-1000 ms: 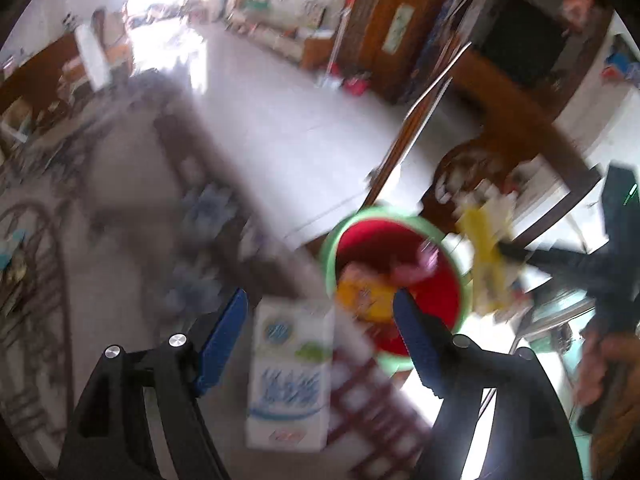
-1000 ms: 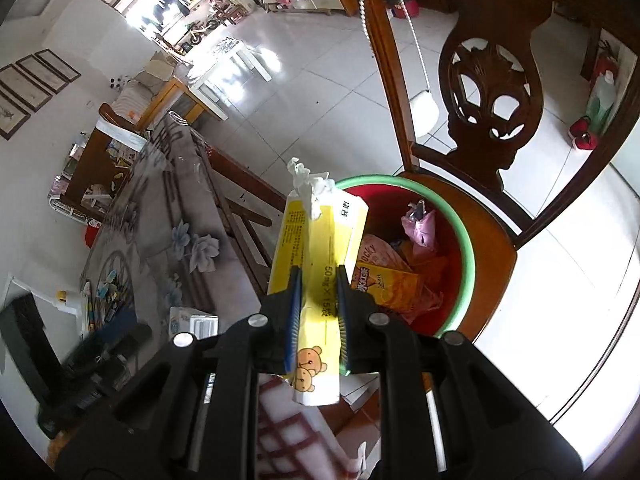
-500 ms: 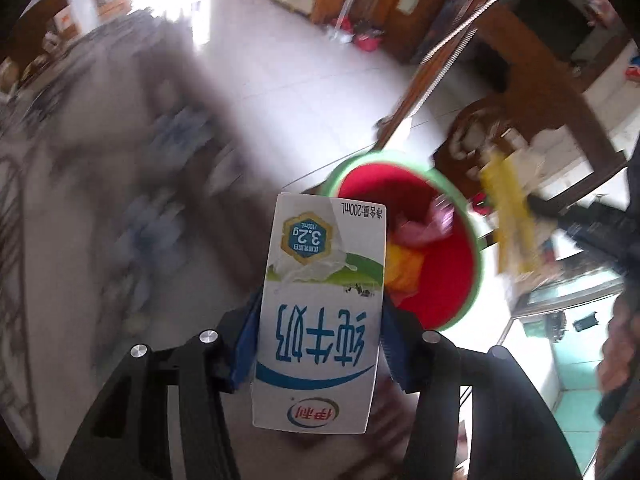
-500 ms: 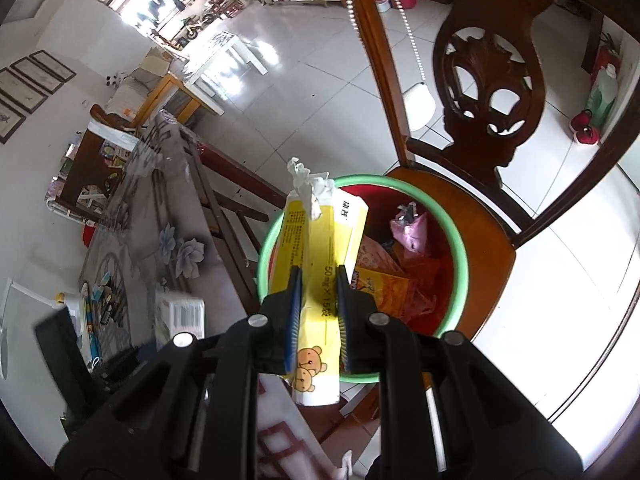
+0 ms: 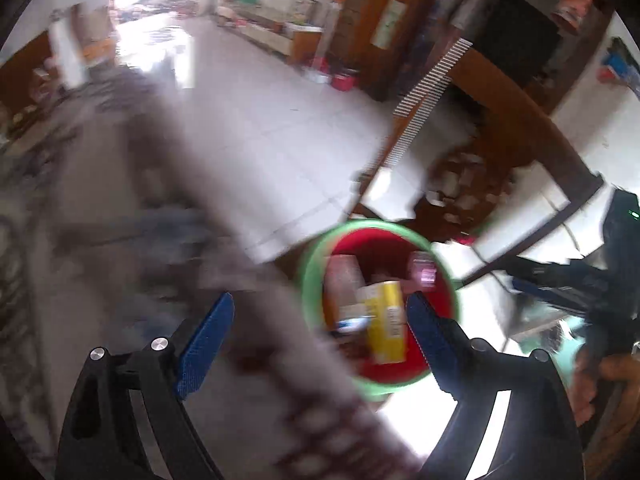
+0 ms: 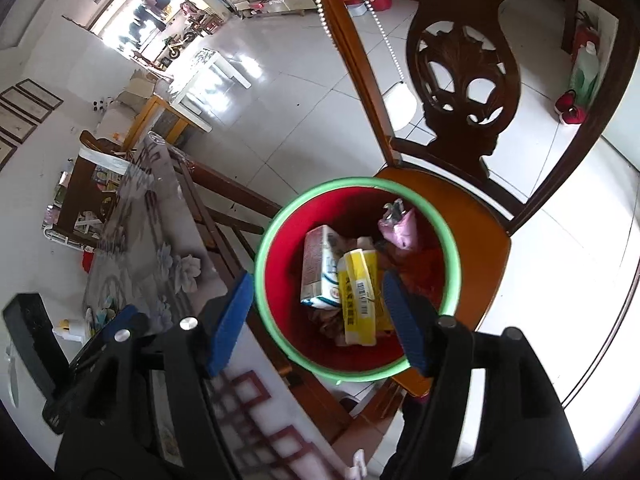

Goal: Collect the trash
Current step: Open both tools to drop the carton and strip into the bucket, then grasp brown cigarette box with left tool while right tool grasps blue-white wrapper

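- The right gripper [image 6: 318,316] hangs over the red basin [image 6: 356,360], the one with a green rim, which sits on the seat of a carved wooden chair [image 6: 480,240]. Its blue-padded jaws have just been opening and now stand spread, with nothing between them.
- Below and just beyond those jaws, inside the basin, lies the yellow carton [image 6: 360,296]. A barcode and a column of small print show on its upper face; I cannot read the print.
- Touching it on the side of the left-hand jaw lies the milk carton [image 6: 320,268], white with blue markings and a small red logo. Its writing is too small to make out.
- A pink wrapper [image 6: 396,228] sits farther ahead of the jaws, toward the chair back.
- The left gripper [image 5: 318,330] has also just been opening; its jaws stand wide and hold nothing.
- In its blurred view the basin [image 5: 312,280] lies ahead, near the right-hand jaw, and the patterned tablecloth [image 5: 120,200] runs under the other.
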The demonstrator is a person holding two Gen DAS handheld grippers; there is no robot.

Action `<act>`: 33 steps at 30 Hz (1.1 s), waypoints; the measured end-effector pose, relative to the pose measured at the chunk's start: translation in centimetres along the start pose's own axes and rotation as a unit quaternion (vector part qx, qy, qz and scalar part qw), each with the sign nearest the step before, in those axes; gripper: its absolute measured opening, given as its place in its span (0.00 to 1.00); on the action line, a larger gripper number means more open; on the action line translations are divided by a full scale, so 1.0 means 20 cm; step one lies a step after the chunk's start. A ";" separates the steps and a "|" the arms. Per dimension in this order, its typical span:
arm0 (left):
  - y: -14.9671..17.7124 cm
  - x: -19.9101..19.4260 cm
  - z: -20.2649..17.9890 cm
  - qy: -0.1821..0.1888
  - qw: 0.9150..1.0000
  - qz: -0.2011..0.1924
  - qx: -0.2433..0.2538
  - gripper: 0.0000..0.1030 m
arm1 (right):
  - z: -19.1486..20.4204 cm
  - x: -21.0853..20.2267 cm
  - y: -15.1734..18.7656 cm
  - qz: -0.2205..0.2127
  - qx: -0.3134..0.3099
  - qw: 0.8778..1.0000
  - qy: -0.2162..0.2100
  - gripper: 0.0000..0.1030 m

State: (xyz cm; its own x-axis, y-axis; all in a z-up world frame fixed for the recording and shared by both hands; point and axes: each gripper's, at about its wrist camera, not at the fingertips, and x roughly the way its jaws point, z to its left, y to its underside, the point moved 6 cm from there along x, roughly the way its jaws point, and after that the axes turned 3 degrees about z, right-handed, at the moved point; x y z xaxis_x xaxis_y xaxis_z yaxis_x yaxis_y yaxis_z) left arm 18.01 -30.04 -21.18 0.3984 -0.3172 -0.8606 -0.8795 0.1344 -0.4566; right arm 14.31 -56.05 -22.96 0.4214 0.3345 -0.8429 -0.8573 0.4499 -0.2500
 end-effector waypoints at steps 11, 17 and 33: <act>0.16 -0.44 1.50 -0.241 0.963 0.004 -0.122 0.82 | 0.38 0.15 0.16 0.027 -0.037 0.999 -0.018 0.63; 0.20 -0.37 1.79 -0.218 0.969 0.048 -0.103 0.82 | 0.61 0.20 0.32 0.038 -0.055 0.998 -0.022 0.63; 0.38 -0.39 1.75 -0.093 0.987 0.012 -0.129 0.50 | 1.34 0.33 0.63 0.055 -0.152 0.986 -0.027 0.63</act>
State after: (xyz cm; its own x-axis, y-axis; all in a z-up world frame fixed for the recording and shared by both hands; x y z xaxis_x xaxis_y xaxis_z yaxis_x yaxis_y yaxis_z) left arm 17.34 6.35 -25.92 0.3971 -0.1356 -0.9077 -0.9165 -0.1107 -0.3844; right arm 14.28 -25.98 -18.89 0.3284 0.4144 -0.8488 -0.9445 0.1414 -0.2964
